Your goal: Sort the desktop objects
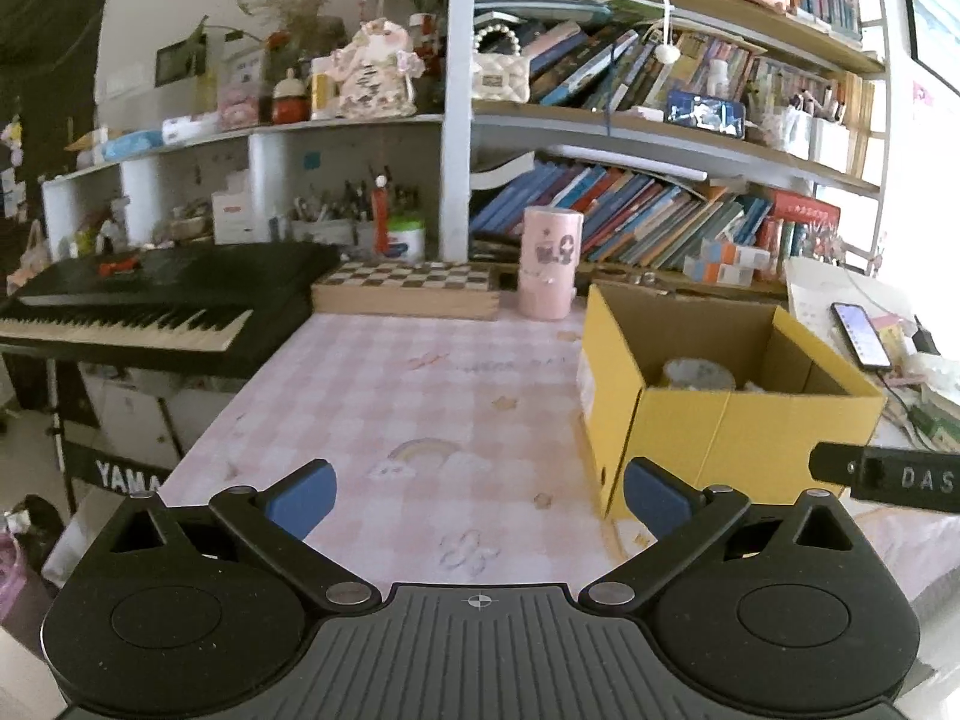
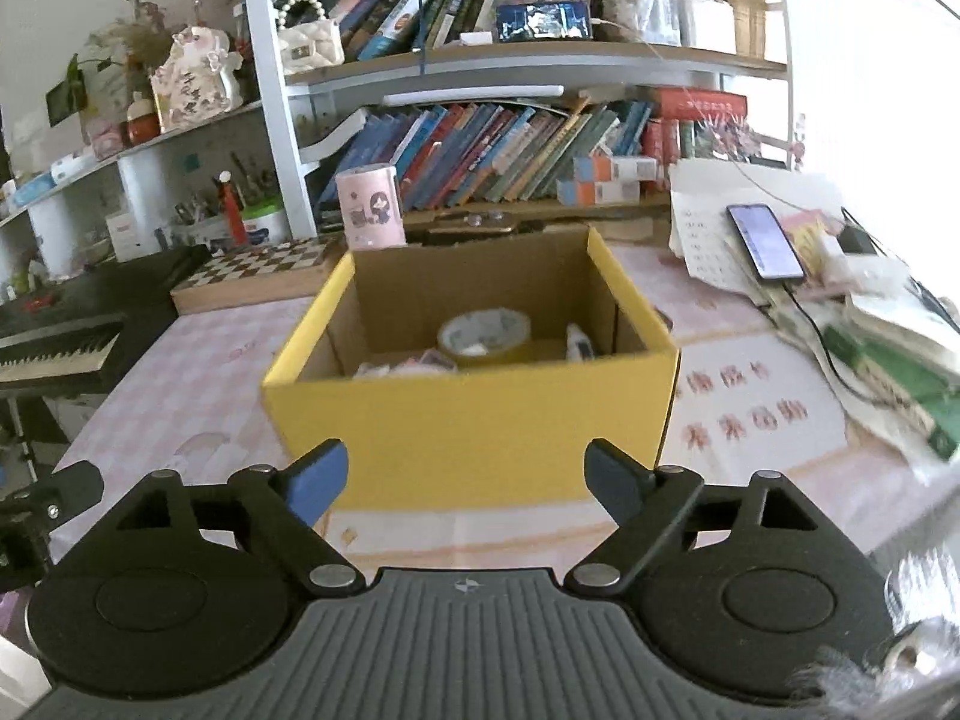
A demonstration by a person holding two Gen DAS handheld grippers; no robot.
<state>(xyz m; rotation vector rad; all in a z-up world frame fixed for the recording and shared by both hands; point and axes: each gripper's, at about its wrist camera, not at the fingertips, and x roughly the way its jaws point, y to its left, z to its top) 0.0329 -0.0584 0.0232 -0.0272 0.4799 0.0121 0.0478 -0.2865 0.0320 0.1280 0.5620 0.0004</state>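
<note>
Left gripper point(image 1: 480, 501): jaws spread wide, nothing between them. Ahead of these jaws the bench point(image 1: 384, 396) is bare; at far left stands a keyboard point(image 1: 150, 306) whose stand reads "YAMA", the rest cut off. The yellow box point(image 1: 714, 408) sits just ahead and right of the left jaws.

Right gripper point(image 2: 465, 483): jaws spread, empty; the box lies directly ahead of them. Inside it rest a tape roll point(image 2: 486, 336) and several small items, too blurred to identify.

Judgement: sorting appears nearly complete, since no loose small object shows near either pair of jaws. Right of the right jaws, a phone point(image 2: 765, 243) and papers point(image 2: 762, 414) remain; the red print is illegible.
</note>
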